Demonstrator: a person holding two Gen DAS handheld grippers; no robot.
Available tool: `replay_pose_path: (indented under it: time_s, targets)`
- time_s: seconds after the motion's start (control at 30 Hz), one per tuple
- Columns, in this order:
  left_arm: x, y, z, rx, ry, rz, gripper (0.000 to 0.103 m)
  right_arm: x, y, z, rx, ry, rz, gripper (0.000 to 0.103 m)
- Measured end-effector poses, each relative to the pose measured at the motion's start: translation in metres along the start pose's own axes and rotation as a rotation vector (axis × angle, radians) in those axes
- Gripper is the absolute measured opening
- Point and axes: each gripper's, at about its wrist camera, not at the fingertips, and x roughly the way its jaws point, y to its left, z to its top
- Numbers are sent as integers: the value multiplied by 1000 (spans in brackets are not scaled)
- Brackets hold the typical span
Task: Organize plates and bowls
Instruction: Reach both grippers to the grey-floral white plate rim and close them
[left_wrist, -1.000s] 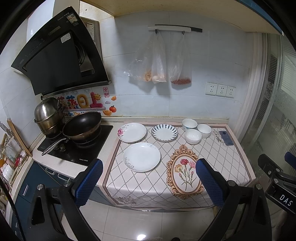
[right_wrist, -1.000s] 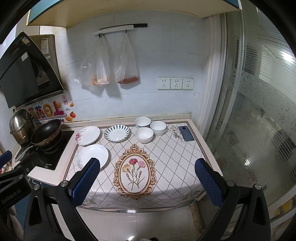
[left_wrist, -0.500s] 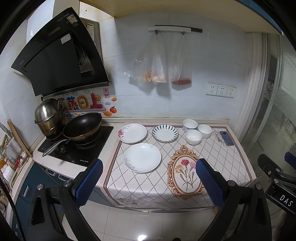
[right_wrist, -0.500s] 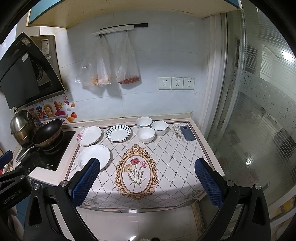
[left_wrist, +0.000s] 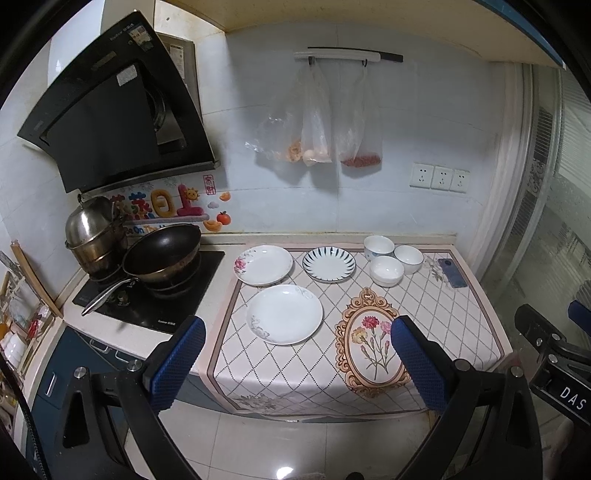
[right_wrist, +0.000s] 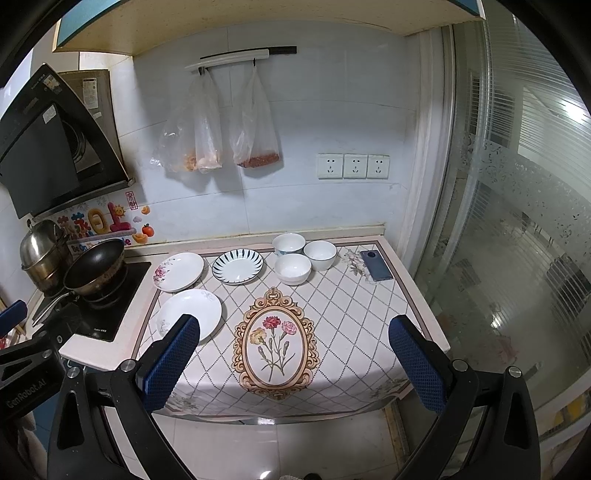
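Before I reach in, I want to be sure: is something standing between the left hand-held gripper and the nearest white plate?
Nothing visible does. The left hand-held gripper is open before the counter edge, and only bare tablecloth lies before the plain white plate.

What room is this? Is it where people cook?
Yes, it looks like a small home kitchen: a black frying pan sits on a stove under a range hood, with plates and bowls on the counter.

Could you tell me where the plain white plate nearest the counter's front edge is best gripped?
Probably the near rim of the plain white plate, approached low from the front by the open left tool. It lies flat and alone, and its upturned rim facing the tool is the only pinchable part.
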Motion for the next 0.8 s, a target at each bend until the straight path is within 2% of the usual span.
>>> replay_pose_path:
  time_s: [0.13,0.2,0.33,0.47,0.67,0.8]
  targets:
    - [24,18,5,-8,5,-19,103,10,8,-2,17,1,8,103]
    - [43,31,6,-17,13,-4,103,25,12,-6,32,0,50,103]
    - [98,63,1,-30,70,54,103,74,21,-15,64,94,108,103]
    - [166,87,-4,-51,171,75,103,145,36,-23,72,213,184,103]
    - [275,119,-12,-93,310,128,103,282,62,-42,92,391,328,103]
    - [352,134,-22,-124,424,104,100,382,84,-48,85,499,427,100]
